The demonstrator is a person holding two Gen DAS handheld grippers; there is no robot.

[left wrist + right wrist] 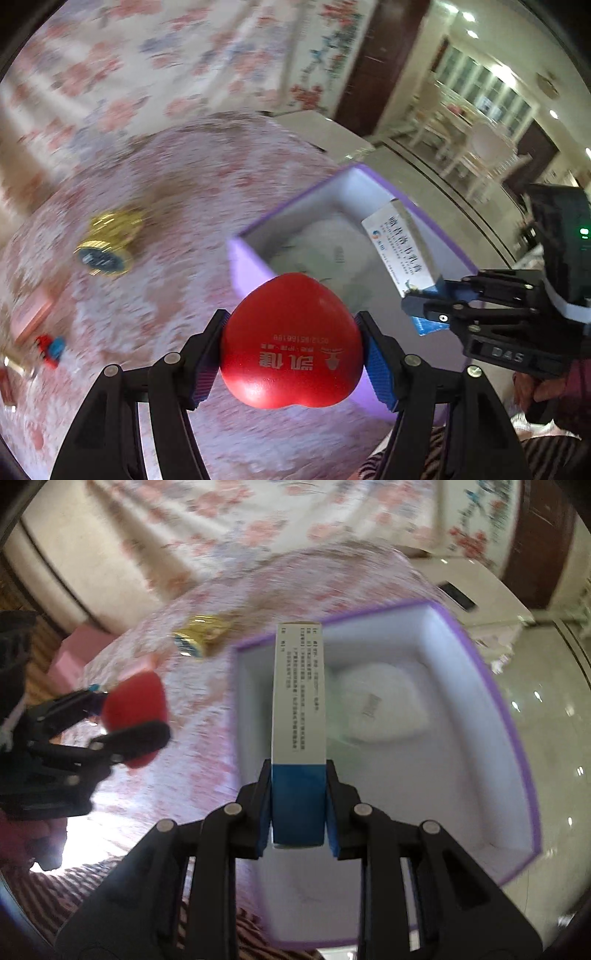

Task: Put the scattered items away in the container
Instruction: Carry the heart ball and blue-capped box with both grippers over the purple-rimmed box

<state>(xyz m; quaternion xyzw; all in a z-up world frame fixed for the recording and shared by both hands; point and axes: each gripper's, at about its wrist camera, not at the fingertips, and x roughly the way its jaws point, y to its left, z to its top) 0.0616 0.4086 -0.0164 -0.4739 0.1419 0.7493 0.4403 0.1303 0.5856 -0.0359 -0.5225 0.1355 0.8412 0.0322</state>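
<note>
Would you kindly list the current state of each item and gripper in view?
Red foam heart: held above the tablecloth.
White-and-blue carton: held over the box.
Purple open box: lidless, white mask inside.
Gold round tin: on its side.
Left gripper: shut on heart.
Right gripper: shut on carton.

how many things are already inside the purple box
1: a white mask lies on the floor of the purple box. The carton hangs above it in the right tongs.
</note>
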